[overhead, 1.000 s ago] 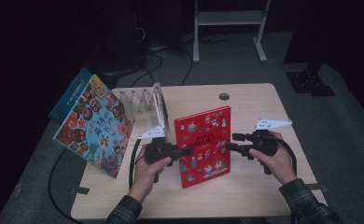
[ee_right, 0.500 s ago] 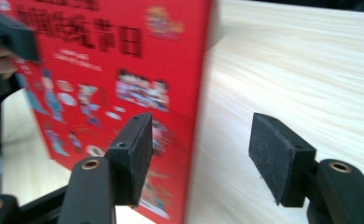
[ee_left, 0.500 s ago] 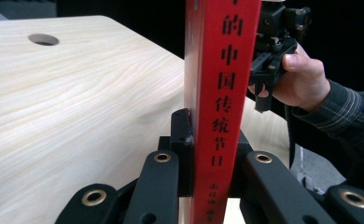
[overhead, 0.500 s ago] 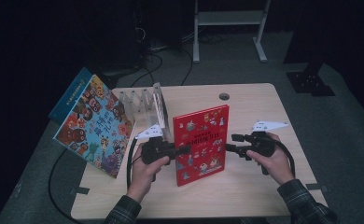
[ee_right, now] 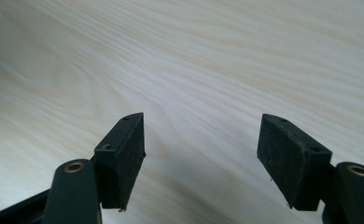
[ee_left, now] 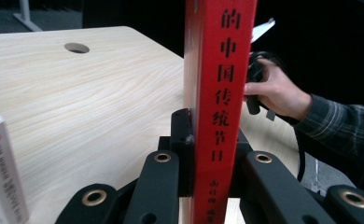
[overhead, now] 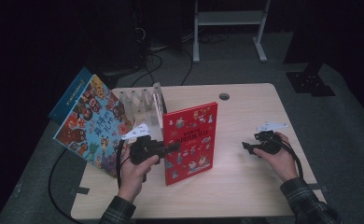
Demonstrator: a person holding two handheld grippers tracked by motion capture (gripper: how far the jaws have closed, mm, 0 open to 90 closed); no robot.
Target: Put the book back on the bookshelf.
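A red picture book (overhead: 189, 140) stands upright on the wooden table (overhead: 245, 196), its cover facing me. My left gripper (overhead: 173, 148) is shut on the book's left edge; in the left gripper view the red spine (ee_left: 217, 102) with black characters is clamped between the two black pads. My right gripper (overhead: 246, 146) hovers low over the table to the right of the book, apart from it. Its jaws have just been opening and nothing is between the pads (ee_right: 124, 154) but bare wood.
A white slotted book rack (overhead: 143, 105) stands behind the red book. A large colourful picture book (overhead: 94, 123) leans at the table's left edge over a blue book. A cable hole (overhead: 224, 96) lies at the back. A white box corner (ee_left: 3, 172) appears at left.
My right gripper has let go of the red book's right edge and dropped away to the right. The left gripper has turned the book more upright and shifted it slightly left.
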